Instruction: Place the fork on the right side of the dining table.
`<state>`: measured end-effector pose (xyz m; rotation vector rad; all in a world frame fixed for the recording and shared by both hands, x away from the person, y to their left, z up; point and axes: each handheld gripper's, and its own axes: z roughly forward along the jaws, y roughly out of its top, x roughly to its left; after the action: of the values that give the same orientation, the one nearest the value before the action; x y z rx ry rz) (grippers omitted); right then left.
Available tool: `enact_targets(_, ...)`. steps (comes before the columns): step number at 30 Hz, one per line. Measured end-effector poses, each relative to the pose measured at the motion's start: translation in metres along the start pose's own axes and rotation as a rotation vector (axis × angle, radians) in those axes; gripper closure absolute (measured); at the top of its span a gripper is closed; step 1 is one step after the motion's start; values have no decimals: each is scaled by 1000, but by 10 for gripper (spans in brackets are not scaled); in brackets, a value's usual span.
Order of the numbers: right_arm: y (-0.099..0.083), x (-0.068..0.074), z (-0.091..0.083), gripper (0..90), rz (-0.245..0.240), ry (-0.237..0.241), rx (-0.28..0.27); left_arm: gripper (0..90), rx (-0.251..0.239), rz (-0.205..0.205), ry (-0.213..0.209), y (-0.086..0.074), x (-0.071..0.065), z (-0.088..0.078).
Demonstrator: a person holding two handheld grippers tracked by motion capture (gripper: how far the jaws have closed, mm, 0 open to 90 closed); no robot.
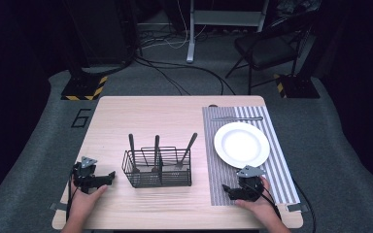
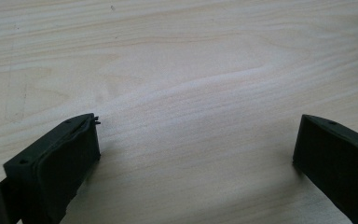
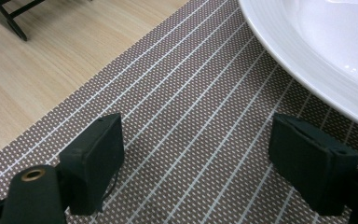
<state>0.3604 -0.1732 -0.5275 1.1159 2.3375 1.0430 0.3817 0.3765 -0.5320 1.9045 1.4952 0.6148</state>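
- The wire caddy (image 1: 158, 167) stands at mid-table holding three pieces of cutlery (image 1: 156, 153), handles up and leaning slightly, one toward each end and one in the middle.
- My left gripper (image 1: 108, 176) rests just beside the caddy's left end, pointing right at it; its jaws stand wide apart over bare wood (image 2: 191, 70), gripping nothing.
- My right gripper (image 1: 228, 190) sits on the striped mat (image 1: 212, 145), nose aimed left toward the caddy, jaws likewise apart and empty.
- The white plate (image 1: 242, 144) lies on the mat just ahead of my right hand (image 1: 260, 204); a knife (image 1: 236, 118) lies crosswise beyond it.
- By my reckoning the left gripper is nearer the caddy, and any grab must come from above onto an upright handle.
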Motion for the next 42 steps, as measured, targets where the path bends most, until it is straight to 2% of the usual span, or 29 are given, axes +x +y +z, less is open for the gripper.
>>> enact_targets(26, 0, 0, 0, 182, -1, 4, -2, 1, 0, 9, -3, 0, 0, -1)
enact_targets(28, 0, 0, -2, 283, 4, 4, -4, 1, 1, 8, -3, 0, 0, -1)
enact_targets(32, 2, 0, -5, 308, 28, 33, -2, 1, 0, 9, -2, 0, 0, 0)
enact_targets(38, 9, 2, -13, 348, 78, 41, -42, 1, 1, 8, -3, 0, 0, -1)
enact_targets(42, 17, 5, -19, 379, 78, 60, -57, 1, 0, 9, -2, 0, 0, -1)
